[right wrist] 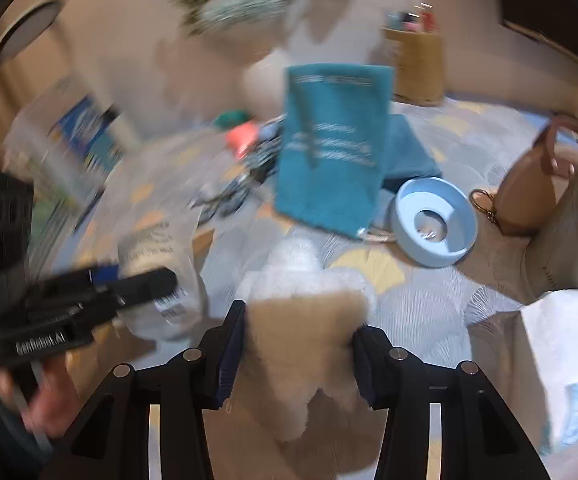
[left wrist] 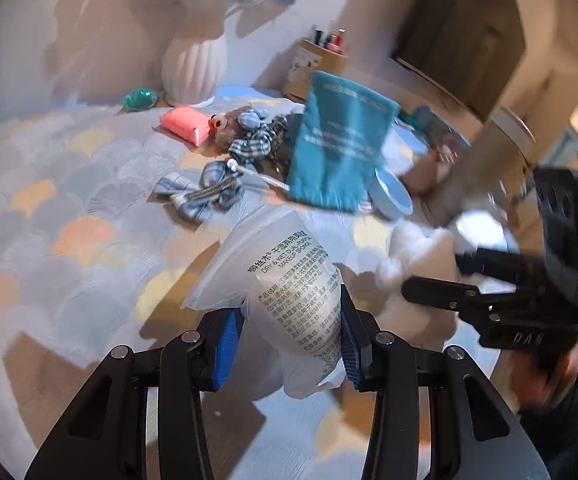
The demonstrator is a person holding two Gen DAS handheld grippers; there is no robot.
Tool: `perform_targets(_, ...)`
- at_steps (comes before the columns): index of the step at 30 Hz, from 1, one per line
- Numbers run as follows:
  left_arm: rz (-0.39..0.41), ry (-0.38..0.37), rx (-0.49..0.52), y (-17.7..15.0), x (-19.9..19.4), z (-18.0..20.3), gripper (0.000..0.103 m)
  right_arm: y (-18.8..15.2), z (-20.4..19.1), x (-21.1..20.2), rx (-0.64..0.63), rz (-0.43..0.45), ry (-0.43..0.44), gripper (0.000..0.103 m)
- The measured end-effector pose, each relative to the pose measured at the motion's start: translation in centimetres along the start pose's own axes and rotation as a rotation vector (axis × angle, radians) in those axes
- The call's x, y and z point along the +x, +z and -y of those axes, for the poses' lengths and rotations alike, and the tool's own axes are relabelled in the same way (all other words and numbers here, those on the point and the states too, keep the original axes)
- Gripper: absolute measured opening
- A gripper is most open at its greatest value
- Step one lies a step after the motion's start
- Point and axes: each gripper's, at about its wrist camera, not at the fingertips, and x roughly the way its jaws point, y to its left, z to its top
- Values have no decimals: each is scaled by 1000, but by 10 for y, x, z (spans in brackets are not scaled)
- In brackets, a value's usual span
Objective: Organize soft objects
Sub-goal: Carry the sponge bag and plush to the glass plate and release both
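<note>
My left gripper [left wrist: 291, 340] is shut on a white plastic bag of makeup sponges [left wrist: 285, 280], its blue pads pressing both sides of the bag. That bag [right wrist: 157, 248] and the left gripper [right wrist: 141, 280] show blurred at the left of the right wrist view. My right gripper [right wrist: 297, 344] is shut on a tan and white plush toy [right wrist: 305, 320]. In the left wrist view the right gripper [left wrist: 449, 276] stands at the right with the plush [left wrist: 409, 248] at its tips. Both objects are held above a scallop-patterned cloth [left wrist: 69, 200].
A teal pouch [left wrist: 337, 148] stands upright mid-table beside a light blue bowl [right wrist: 433, 224]. Behind lie plaid bows [left wrist: 205, 188], a small doll [left wrist: 245, 128], a pink pack [left wrist: 185, 122], a white vase [left wrist: 193, 68] and a wooden pen holder [left wrist: 317, 68]. A brown bag [right wrist: 533, 192] sits far right.
</note>
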Motion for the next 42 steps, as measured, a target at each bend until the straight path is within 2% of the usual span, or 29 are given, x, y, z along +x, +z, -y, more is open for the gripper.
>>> perform_targets(2,-22,-11,48,-11,-3,-2,43,-5,-9,3,-102,-79,23,49)
perform_targets(3,-39,-27,60,-16,-1,-3,44,-9,-14,7,-146,-110,8,50)
perform_targets(5,-70,-24,33,-26,5,-10,48,-13,-14,20,-161,-155,-60,61)
perform_targets(7,-89,-1,-6,-31,8,-17,53,-13,-5,26,-78,-156,-46,62)
perform_targets(9,-92,-28,-66,-35,3,-29,67,-11,10,27,42,-167,-3,64)
perform_targets(12,-91,10,-106,-39,-6,-39,80,-15,28,19,172,-158,41,69)
perform_targets(14,-86,10,-136,-39,-8,-42,80,-23,31,13,231,-151,67,85)
perform_targets(16,-88,-25,-158,-39,-5,-38,80,-30,24,7,256,-134,80,91)
perform_targets(19,-81,-15,-166,-34,6,-25,80,-31,13,10,272,-115,17,91)
perform_targets(22,-71,100,-146,-29,18,-13,72,-26,4,18,283,-82,-64,91)
perform_targets(24,-65,186,-111,-27,22,-4,48,-27,-7,20,240,-55,-152,78)
perform_targets(25,-63,196,-106,-27,22,-4,46,-28,-15,22,191,-40,-213,63)
perform_targets(27,-59,181,-120,-27,20,-7,39,-30,-20,21,144,-13,-201,56)
perform_targets(29,-41,160,-143,-25,14,-9,39,-31,-20,17,143,1,-150,53)
perform_targets(31,-23,148,-132,-22,7,-4,39,-30,-19,6,134,23,-136,53)
perform_targets(36,36,130,-54,-5,-6,31,39,-20,-22,-35,100,125,-156,53)
perform_targets(42,97,46,67,20,-11,89,39,-12,-4,-83,114,232,-219,53)
